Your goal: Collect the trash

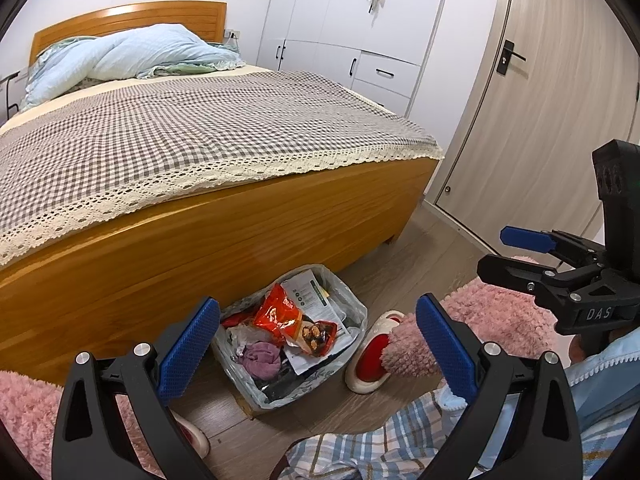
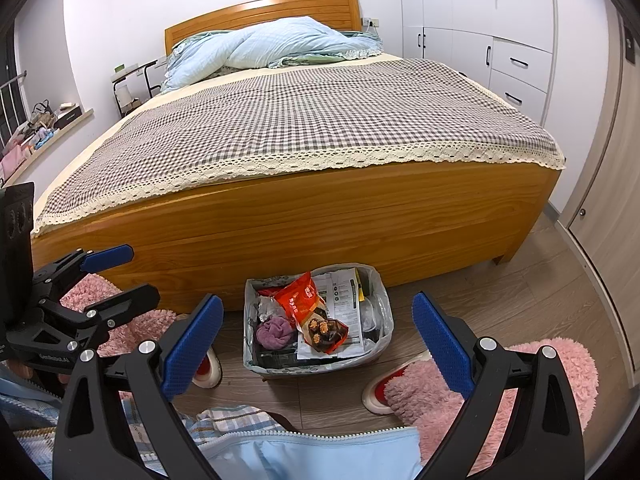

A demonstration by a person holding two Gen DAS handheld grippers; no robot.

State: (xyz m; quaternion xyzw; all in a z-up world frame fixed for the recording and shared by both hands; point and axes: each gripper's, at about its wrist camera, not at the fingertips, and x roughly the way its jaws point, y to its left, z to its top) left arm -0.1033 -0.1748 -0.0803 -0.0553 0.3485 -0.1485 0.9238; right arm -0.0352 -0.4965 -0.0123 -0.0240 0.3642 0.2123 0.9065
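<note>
The left claw [image 1: 316, 344] is hanging released and empty. Ahead between its blue pads, a plastic-lined bin of wrappers and paper trash [image 2: 316, 316] is sitting on the wooden floor [image 2: 520, 304] against the bed's footboard [image 2: 320, 224]. The right claw [image 2: 318, 346] is likewise gaping, holding nothing.

A bin [image 2: 318, 364] is set on the floor [image 2: 500, 300] just before the foot of the bed [image 2: 320, 216]. In the bin, a wrapper [image 2: 308, 300] is laid over papers [image 2: 346, 300], with a cloth [image 2: 274, 332] to its left. A slipper [image 2: 378, 390] is placed to each side of the bin. A quilt [image 2: 272, 46] is heaped at the head of the bed, and a wardrobe [image 2: 480, 20] is stood to the bed's right.
</note>
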